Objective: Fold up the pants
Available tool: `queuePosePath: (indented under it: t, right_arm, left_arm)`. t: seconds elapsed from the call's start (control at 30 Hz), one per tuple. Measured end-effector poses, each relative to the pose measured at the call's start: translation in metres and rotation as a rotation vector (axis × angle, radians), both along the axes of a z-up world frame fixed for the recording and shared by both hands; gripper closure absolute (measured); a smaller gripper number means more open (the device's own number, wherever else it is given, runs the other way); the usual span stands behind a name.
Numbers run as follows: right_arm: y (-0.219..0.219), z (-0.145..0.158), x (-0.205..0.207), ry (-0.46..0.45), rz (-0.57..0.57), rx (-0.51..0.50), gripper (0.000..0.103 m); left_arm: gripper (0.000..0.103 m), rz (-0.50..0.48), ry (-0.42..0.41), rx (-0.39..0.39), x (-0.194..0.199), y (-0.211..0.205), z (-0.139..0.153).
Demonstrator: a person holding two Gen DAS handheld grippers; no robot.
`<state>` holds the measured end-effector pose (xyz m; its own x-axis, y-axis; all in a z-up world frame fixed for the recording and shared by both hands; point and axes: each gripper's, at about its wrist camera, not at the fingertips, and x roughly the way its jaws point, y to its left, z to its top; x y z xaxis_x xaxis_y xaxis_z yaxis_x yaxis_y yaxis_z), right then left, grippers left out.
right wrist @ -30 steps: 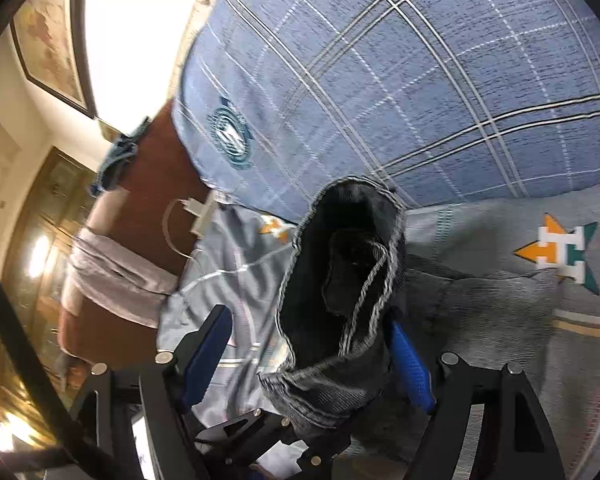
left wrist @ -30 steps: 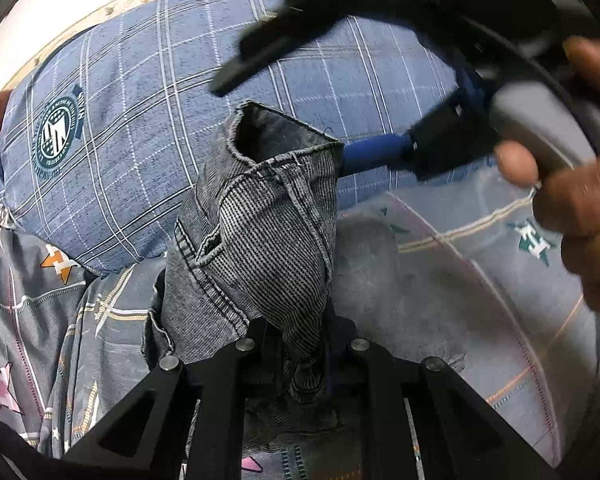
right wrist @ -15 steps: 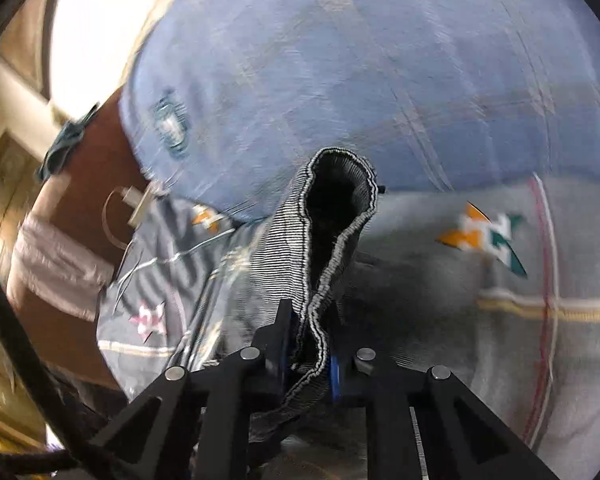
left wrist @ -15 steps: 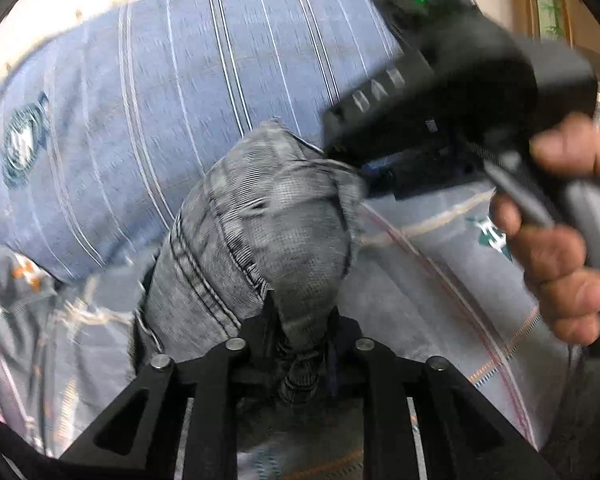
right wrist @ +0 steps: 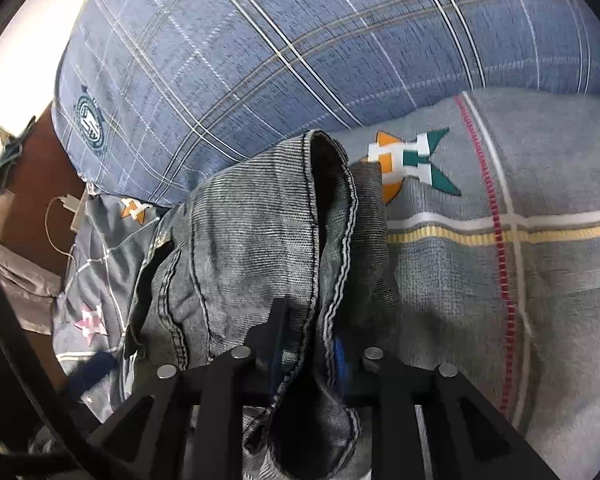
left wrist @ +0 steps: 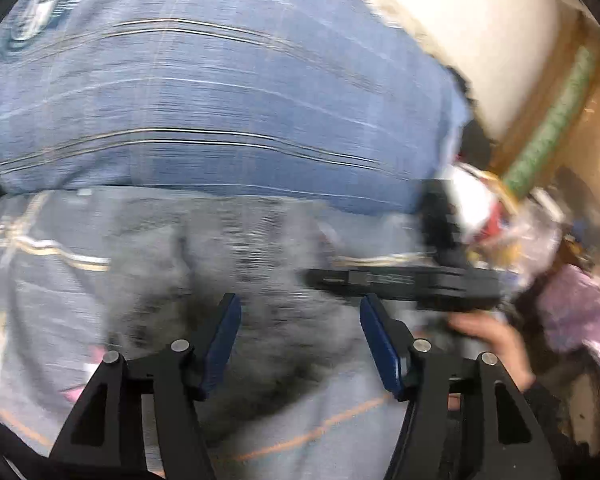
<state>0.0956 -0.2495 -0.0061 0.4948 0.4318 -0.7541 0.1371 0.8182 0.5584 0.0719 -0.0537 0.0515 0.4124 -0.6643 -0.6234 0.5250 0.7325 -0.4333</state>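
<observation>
Pants (right wrist: 260, 248) are hanging from the clamped right gripper (right wrist: 304, 344) only; the left gripper (left wrist: 300, 336), having just let go, is gaping empty.

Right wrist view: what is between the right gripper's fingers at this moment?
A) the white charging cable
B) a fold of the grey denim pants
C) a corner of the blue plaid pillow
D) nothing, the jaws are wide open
B: the right gripper has its jaws drawn close on a bunched fold of the grey denim pants, which rise between its blue pads.
</observation>
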Motion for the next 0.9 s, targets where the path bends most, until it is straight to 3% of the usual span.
queuePosePath:
  t: [0.07, 0.23, 0.33, 0.47, 0.53, 0.57, 0.73, 0.9]
  right_arm:
    - [0.006, 0.021, -0.011, -0.035, -0.005, -0.09, 0.021]
    - [0.002, 0.029, -0.053, -0.092, -0.081, -0.075, 0.017]
    - [0.005, 0.031, -0.066, -0.146, -0.094, -0.073, 0.022]
    - [0.02, 0.044, -0.068, -0.221, -0.032, -0.035, 0.044]
    - [0.03, 0.037, -0.064, -0.187, -0.007, -0.06, 0.047]
    - [0.034, 0.026, -0.06, -0.143, -0.004, -0.086, 0.056]
    - [0.034, 0.003, -0.056, -0.036, 0.016, -0.098, 0.077]
    - [0.036, -0.013, -0.055, 0.035, 0.038, -0.097, 0.078]
  left_arm:
    - [0.04, 0.084, 0.047, 0.021, 0.015, 0.013, -0.01]
    - [0.04, 0.179, 0.177, -0.017, 0.034, 0.038, -0.033]
    - [0.04, 0.195, 0.154, -0.025, 0.033, 0.039, -0.027]
    - [0.039, 0.232, 0.109, -0.052, 0.026, 0.057, -0.015]
    - [0.038, 0.266, 0.108, -0.019, 0.035, 0.059, -0.017]
    - [0.038, 0.287, 0.118, -0.007, 0.038, 0.063, -0.02]
    - [0.038, 0.369, 0.273, -0.016, 0.057, 0.08, -0.048]
    - [0.038, 0.349, 0.351, -0.018, 0.064, 0.077, -0.065]
